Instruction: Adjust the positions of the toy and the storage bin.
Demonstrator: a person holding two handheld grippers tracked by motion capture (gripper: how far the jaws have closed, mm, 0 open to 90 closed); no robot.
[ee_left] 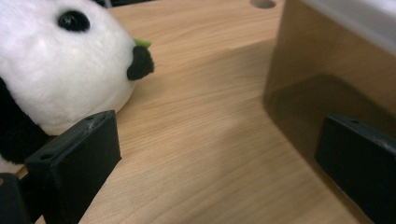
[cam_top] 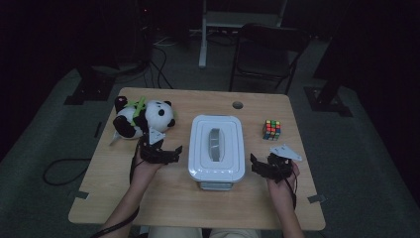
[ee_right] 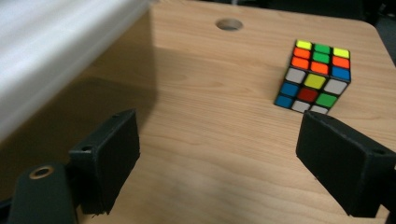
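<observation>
Dim lab: lone table (cam_top: 198, 208), floor cables (cam_top: 161, 69), stand legs (cam_top: 203, 54).

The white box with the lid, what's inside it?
The white lid with its grey handle covers the box completely, so its inside is hidden. The left gripper view shows a see-through side wall, showing nothing clear.

A wooden table (cam_top: 208, 208) is being seen from above, with a round hole (cam_top: 237, 105) near its far edge at 12 o'clock. A white box (cam_top: 216, 148) is lying at its centre, a panda (cam_top: 143, 119) at 10 o'clock, a cube (cam_top: 271, 130) at 2 o'clock.
</observation>
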